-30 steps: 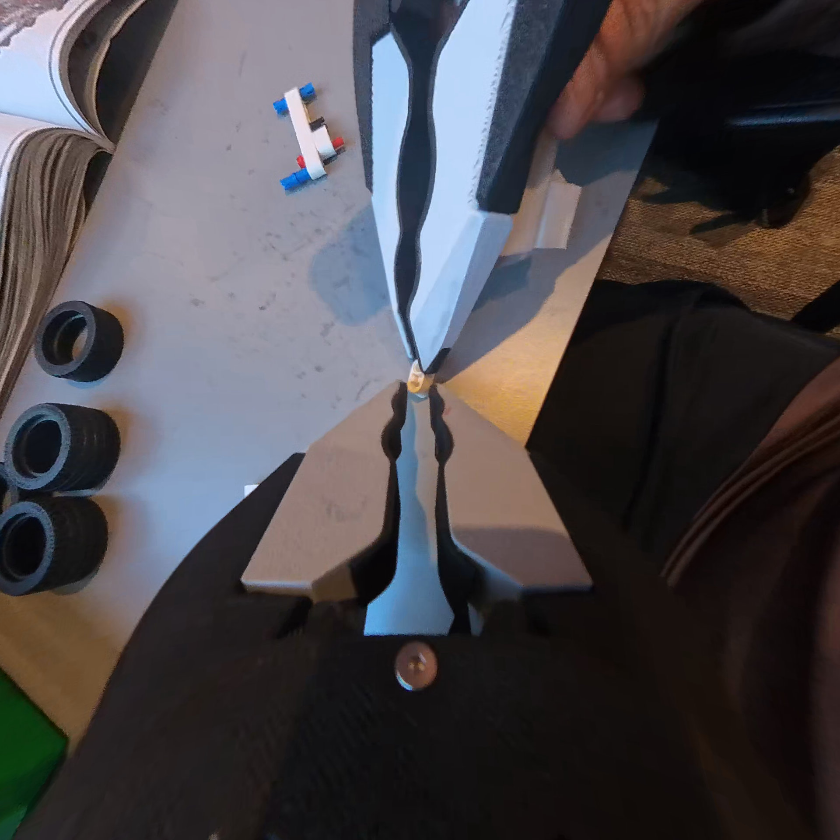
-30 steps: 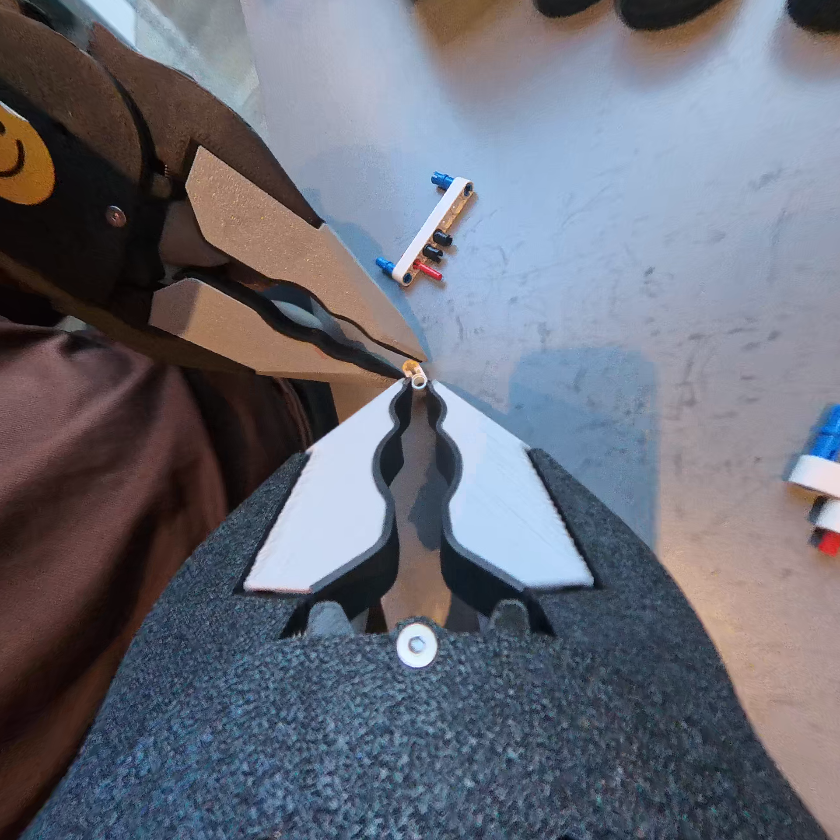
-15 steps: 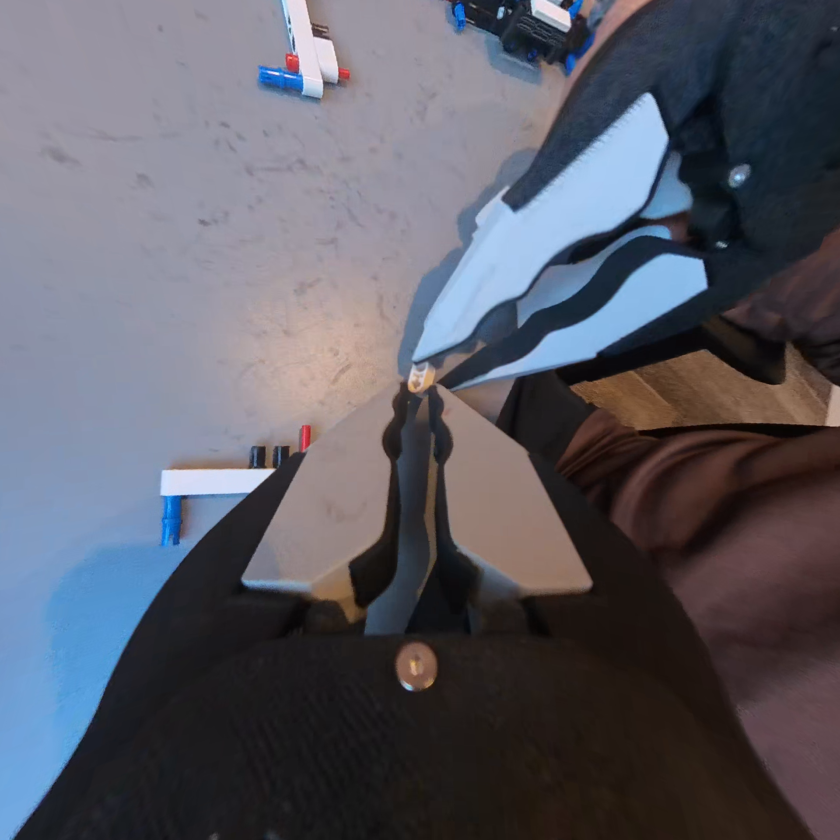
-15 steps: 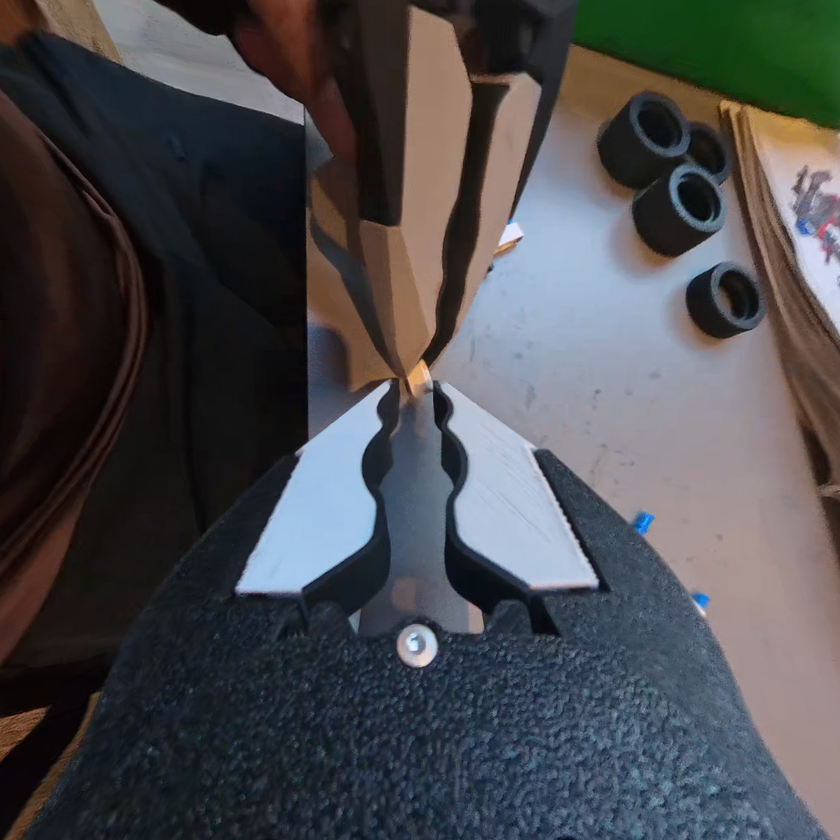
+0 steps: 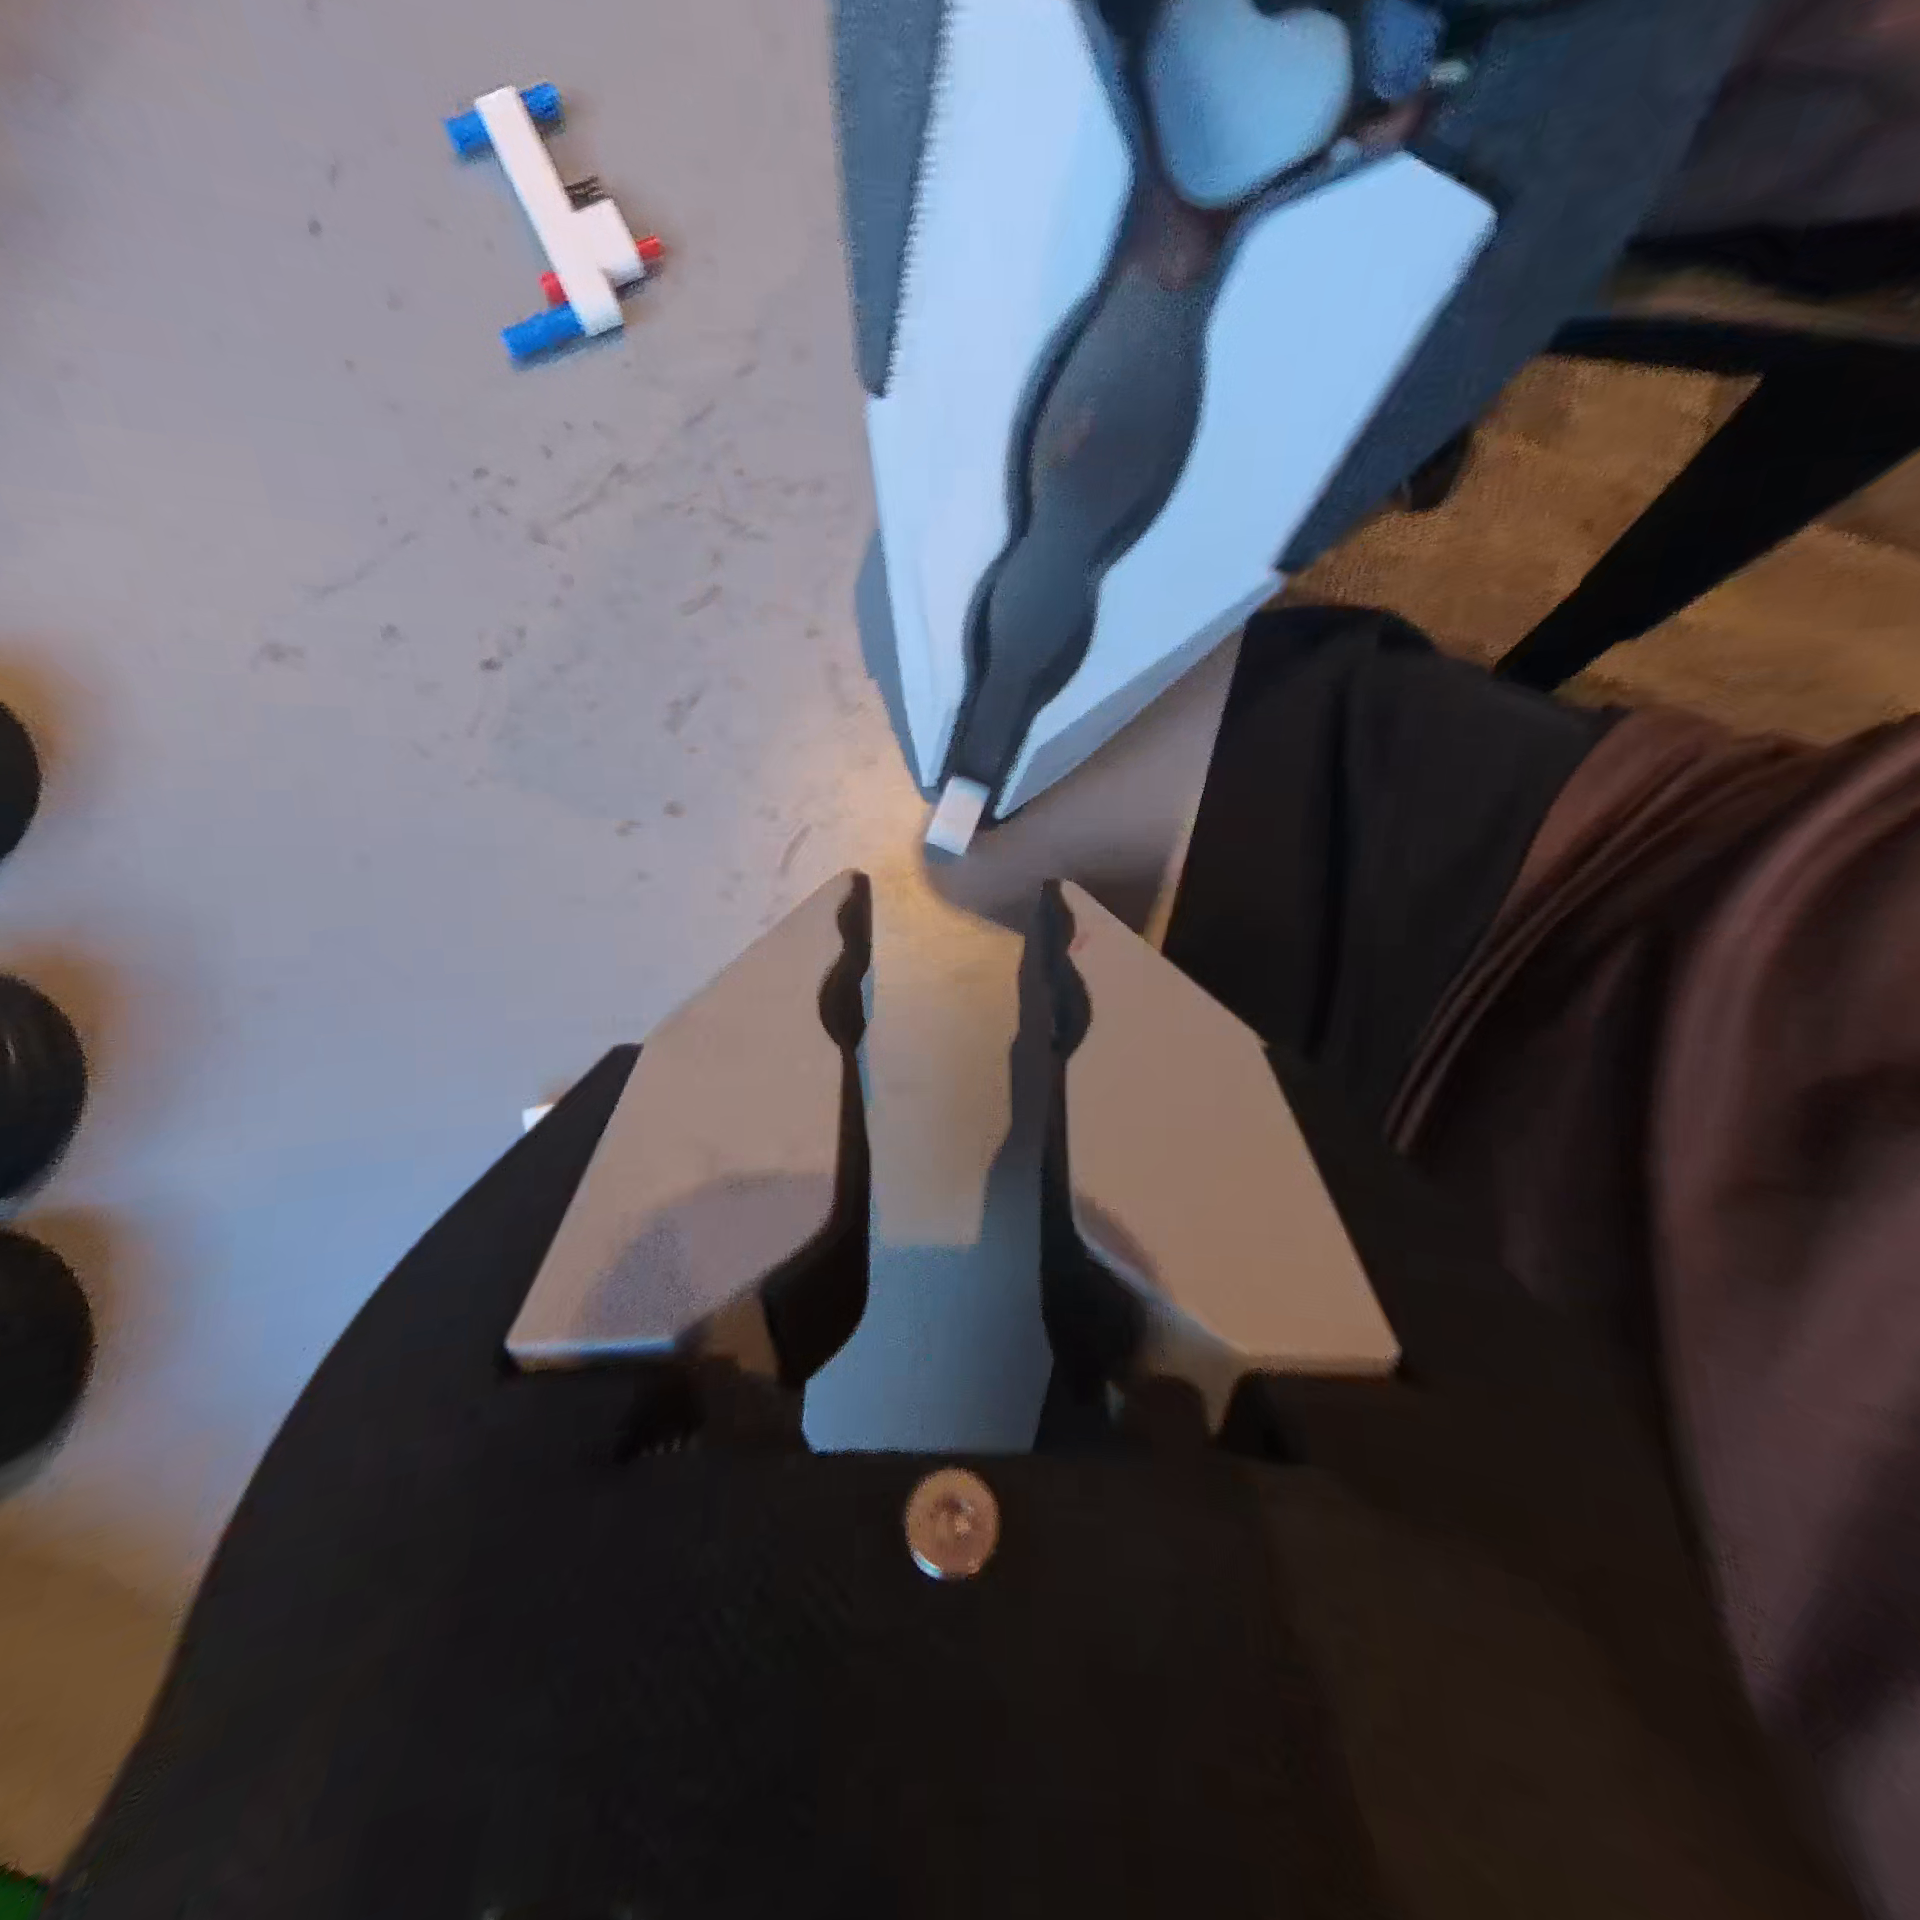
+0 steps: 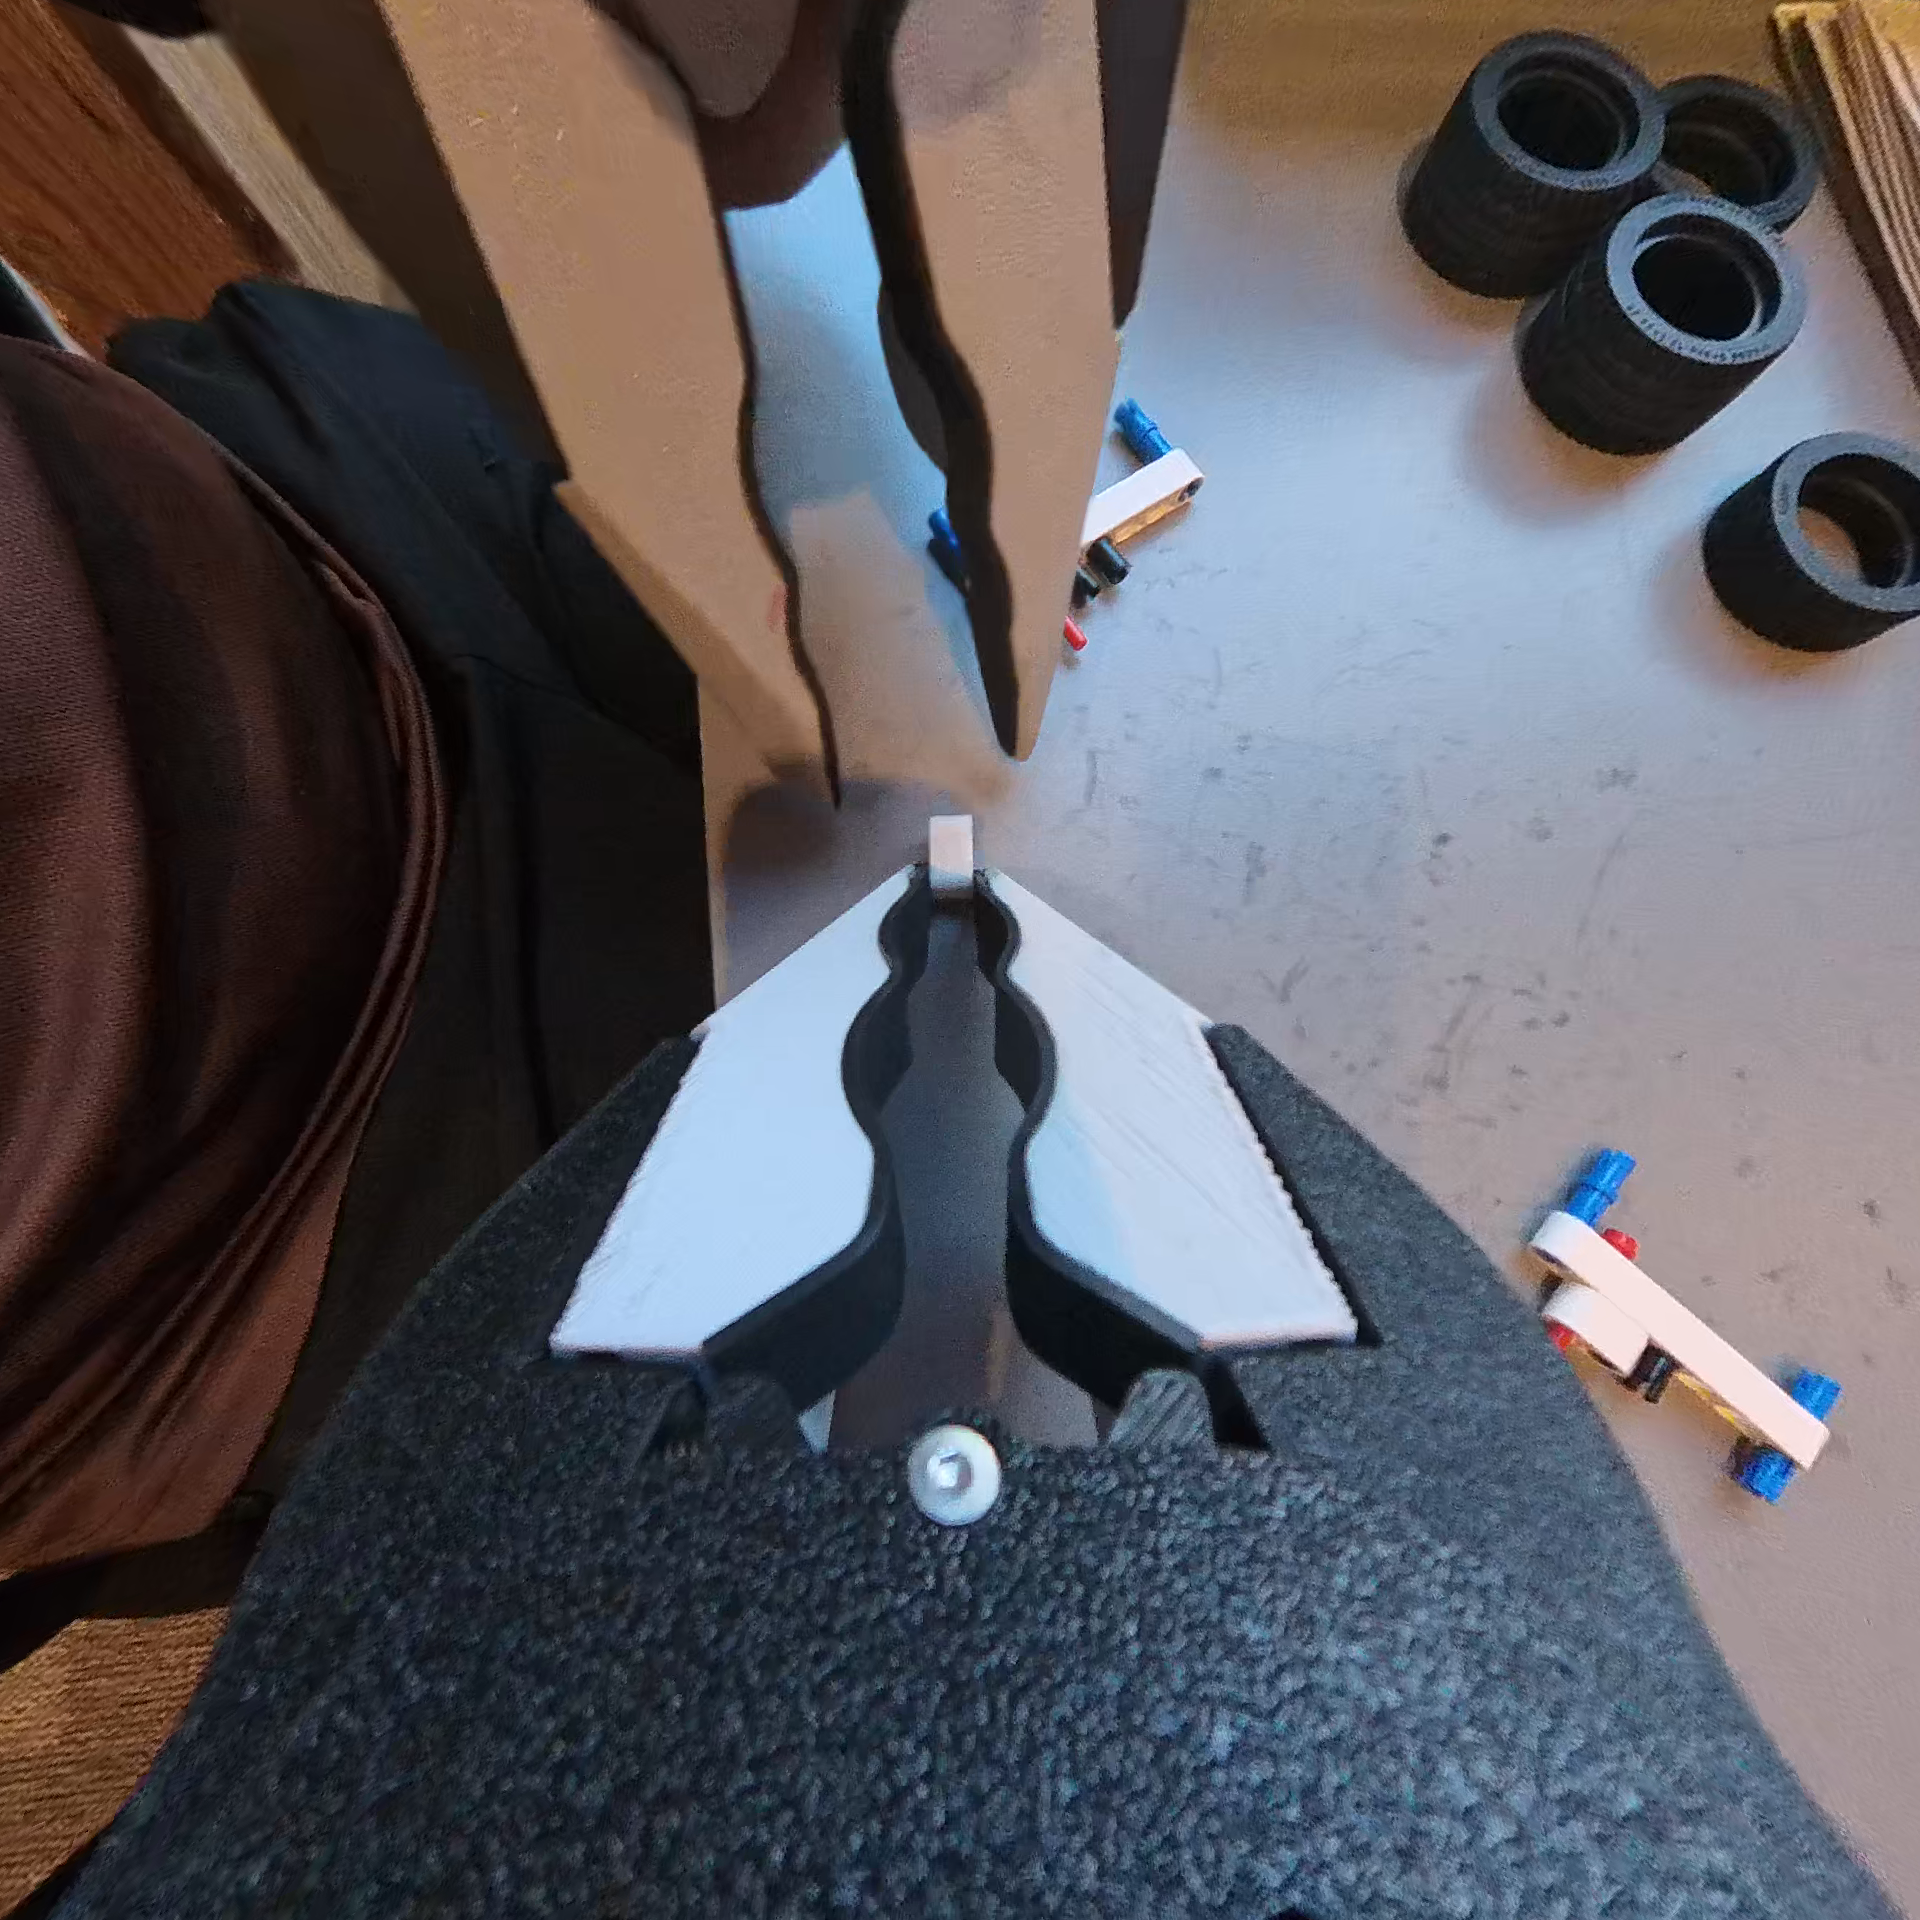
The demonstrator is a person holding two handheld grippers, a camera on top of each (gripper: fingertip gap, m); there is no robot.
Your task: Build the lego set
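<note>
Right claw: its white fingers are pinched on a small white lego piece, which sticks out just beyond the tips; in the left wrist view the same claw comes in from the far side with the piece at its tip.
Left claw: its grey fingers stand apart with nothing between them; the tips are just short of the white piece and not touching it. In the right wrist view this claw points down from the far side, jaws parted, tips just beyond the piece.
Person: brown and black clothing fills the right of the left wrist view and the left of the right wrist view.
Bench: a grey, scuffed surface under both claws, which meet near its edge.
Near-right assembly: a white beam with blue, red and black pins lies flat on the bench, right of the right claw in its own view.
Second assembly: another white beam with blue, black and red pins lies farther off, partly hidden behind the left claw's finger.
Assembly in the left wrist view: a white beam with blue and red pins, far left of the claws.
Tyres: four black rubber tyres sit grouped at the far right of the bench, well apart from the claws.
</note>
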